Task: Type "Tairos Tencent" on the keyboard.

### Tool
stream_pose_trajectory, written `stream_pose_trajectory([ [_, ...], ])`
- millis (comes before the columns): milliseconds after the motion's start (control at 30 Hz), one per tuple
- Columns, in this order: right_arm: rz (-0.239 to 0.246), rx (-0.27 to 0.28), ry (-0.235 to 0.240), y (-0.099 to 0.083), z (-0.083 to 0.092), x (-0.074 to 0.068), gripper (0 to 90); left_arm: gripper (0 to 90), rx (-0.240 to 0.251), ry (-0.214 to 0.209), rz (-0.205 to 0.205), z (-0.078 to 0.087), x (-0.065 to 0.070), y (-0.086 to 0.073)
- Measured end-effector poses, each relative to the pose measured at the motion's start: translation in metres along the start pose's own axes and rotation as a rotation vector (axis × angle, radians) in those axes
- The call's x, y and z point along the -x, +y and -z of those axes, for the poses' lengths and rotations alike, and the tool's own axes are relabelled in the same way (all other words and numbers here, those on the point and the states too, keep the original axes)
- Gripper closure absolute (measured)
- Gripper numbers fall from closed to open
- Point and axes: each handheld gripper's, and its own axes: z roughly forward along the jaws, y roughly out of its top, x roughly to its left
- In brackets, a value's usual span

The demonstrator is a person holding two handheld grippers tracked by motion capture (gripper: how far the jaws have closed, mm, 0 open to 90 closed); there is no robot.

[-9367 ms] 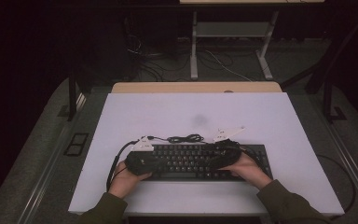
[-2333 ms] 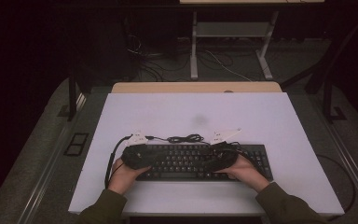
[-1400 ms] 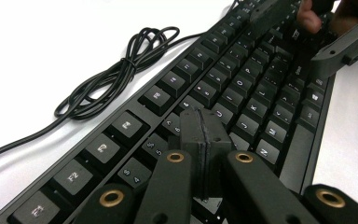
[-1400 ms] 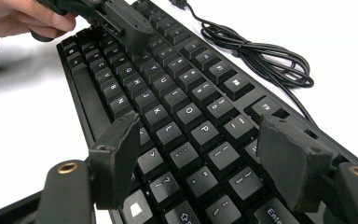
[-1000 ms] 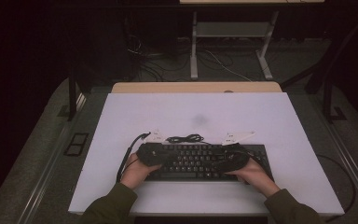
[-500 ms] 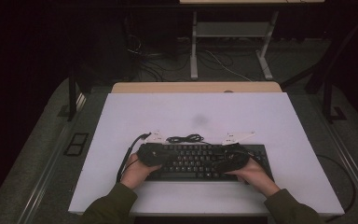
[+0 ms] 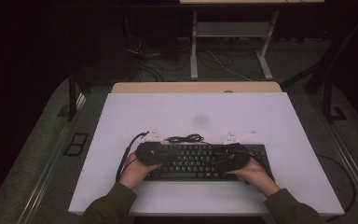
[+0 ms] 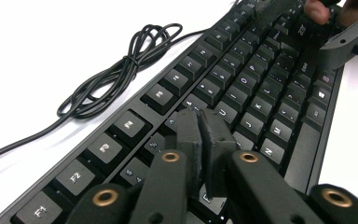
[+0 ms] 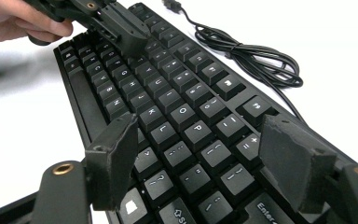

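Left claw parting slightly; keyboard ends hidden

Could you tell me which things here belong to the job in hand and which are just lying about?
In the job:
keyboard
left tool, shut above the keys
right tool, open over the keys

Lying about:
bundled cable
white table

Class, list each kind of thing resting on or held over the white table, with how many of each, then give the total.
Keyboard: 1
Bundled black cable: 1
Hand-held tongs: 2, left and right
Total: 4
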Motion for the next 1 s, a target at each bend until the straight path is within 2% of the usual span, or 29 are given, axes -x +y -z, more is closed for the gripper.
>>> stream_pose_trajectory([
  [100, -0.005, 0.007, -0.001, -0.001, 0.003, 0.002, 27.0, 78.9, 0.007, 0.003, 0.001, 0.001, 0.001, 0.001],
  [267, -0.002, 0.018, -0.002, -0.003, 0.007, 0.003, 25.9, 65.5, 0.005, 0.011, -0.007, 0.002, 0.002, 0.001],
  [600, -0.002, 0.033, -0.027, -0.006, 0.013, 0.004, 20.6, 38.9, 0.044, 0.034, -0.005, 0.011, 0.006, -0.003],
  [1000, -0.031, 0.111, -0.074, -0.019, 0.043, 0.006, 18.4, 23.8, 0.117, 0.068, 0.0, 0.035, 0.014, -0.015],
])
